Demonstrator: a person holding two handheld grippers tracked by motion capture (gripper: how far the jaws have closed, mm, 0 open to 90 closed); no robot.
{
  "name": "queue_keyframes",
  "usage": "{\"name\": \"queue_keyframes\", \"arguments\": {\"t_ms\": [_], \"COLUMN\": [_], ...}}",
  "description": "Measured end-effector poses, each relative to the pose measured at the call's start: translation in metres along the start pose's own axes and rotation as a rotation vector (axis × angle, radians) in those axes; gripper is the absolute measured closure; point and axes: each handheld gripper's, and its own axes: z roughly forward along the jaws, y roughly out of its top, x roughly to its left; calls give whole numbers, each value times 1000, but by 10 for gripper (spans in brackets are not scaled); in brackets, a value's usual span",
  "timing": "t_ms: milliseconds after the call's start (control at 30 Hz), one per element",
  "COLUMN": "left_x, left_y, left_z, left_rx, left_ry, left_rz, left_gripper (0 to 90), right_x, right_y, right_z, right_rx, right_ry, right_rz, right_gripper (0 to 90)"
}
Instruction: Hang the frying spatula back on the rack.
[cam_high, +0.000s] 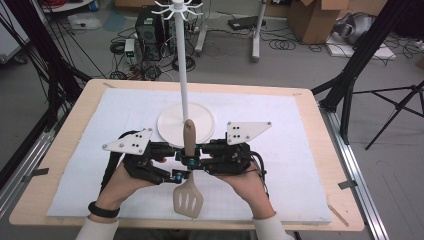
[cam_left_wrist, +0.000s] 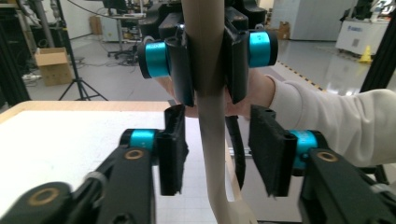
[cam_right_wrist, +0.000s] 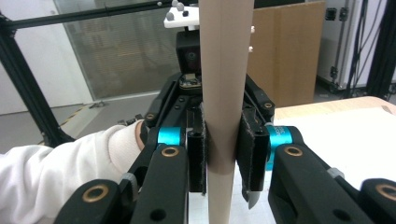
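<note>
We can read no text, label, brand or number anywhere in these views. The cardboard boxes (cam_high: 314, 17) on the floor are too small and blurred to show us any lettering.

a lab: computer tower (cam_high: 148, 29) and cables on the floor, tripods (cam_high: 395, 107), cardboard boxes (cam_high: 314, 19) (polished concrete floor).

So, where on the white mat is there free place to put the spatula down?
The white mat is bare along its left side, between the stand's round base and the wooden table edge, and likewise on its right side. The far strip behind the base is free too. The middle near edge is crowded: both hands, the right gripper holding the spatula, and the left gripper.
</note>
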Motion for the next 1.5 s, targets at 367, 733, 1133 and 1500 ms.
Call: {"name": "queue_keyframes", "arguments": {"t_ms": [367, 733, 1133, 1500], "left_x": [2, 4, 10, 37], "left_y": [-1, -2, 5, 37], "left_z": [2, 2, -19, -39], "left_rx": [-21, -16, -35, -25], "left_ry": [-31, -7, 75, 215], "left_rz": [11, 9, -7, -2], "left_gripper": [756, 783, 784, 784], "right_x": [0, 3, 3, 2], "right_y": [0, 2, -10, -68], "right_z": [0, -2, -44, -89], "right_rx": [5, -10, -59, 36], "right_ry": [36, 7, -192, -609], "right_rz": [-11, -45, -46, 0], "right_gripper": [759, 614, 284, 209]}}
